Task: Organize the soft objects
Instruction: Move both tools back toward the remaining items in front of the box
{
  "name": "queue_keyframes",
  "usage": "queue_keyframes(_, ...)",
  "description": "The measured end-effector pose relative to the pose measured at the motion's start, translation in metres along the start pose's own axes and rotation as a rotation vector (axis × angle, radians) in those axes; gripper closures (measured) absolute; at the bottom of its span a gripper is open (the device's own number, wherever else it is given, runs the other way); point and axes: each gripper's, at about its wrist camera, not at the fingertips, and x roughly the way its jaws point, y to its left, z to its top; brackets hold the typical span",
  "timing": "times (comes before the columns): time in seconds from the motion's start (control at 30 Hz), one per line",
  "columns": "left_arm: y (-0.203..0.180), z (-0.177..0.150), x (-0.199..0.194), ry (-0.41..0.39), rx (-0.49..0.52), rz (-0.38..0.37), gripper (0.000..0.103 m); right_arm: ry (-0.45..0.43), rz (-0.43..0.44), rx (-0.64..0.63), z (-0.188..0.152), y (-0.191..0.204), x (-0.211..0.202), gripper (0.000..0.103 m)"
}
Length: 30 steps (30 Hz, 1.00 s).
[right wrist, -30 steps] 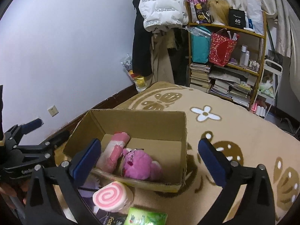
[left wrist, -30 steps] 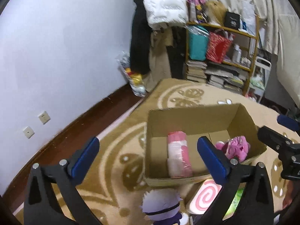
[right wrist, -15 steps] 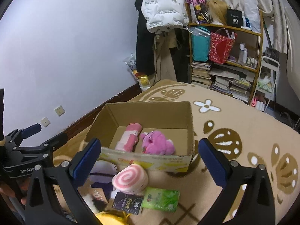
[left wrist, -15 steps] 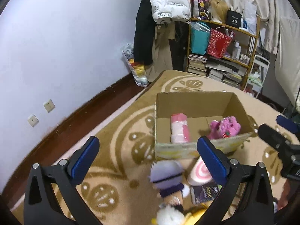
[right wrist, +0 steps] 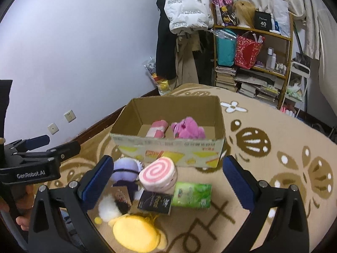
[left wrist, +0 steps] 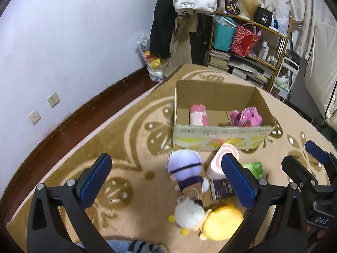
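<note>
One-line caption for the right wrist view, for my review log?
Open right gripper above the swirl-roll plush and green pack beside the cardboard box holding two pink plush toys.

The near wall of the cardboard box (left wrist: 221, 136) hides the lower ends of the pink roll (left wrist: 198, 117) and the pink plush (left wrist: 246, 118) inside it. In the left wrist view, a tool finger (left wrist: 238, 181) covers part of the swirl cushion (left wrist: 219, 162) and green packet (left wrist: 252, 167). The yellow plush (right wrist: 134, 234) is blurred. Bottle labels on the shelf (right wrist: 271, 71) are too small to read.
</note>
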Motion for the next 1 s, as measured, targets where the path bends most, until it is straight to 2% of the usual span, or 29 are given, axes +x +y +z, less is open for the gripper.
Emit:
queue_keyframes(0.63, -0.007, -0.02, 0.012, 0.13, 0.041, -0.029, 0.0, 0.042, -0.008, 0.034, -0.033, 0.002, -0.009, 0.0)
queue_keyframes(1.0, -0.008, -0.031, 0.036, 0.247, 0.057, 0.003, 0.0, 0.114, 0.02, 0.057, -0.048, 0.0, 0.004, 0.0)
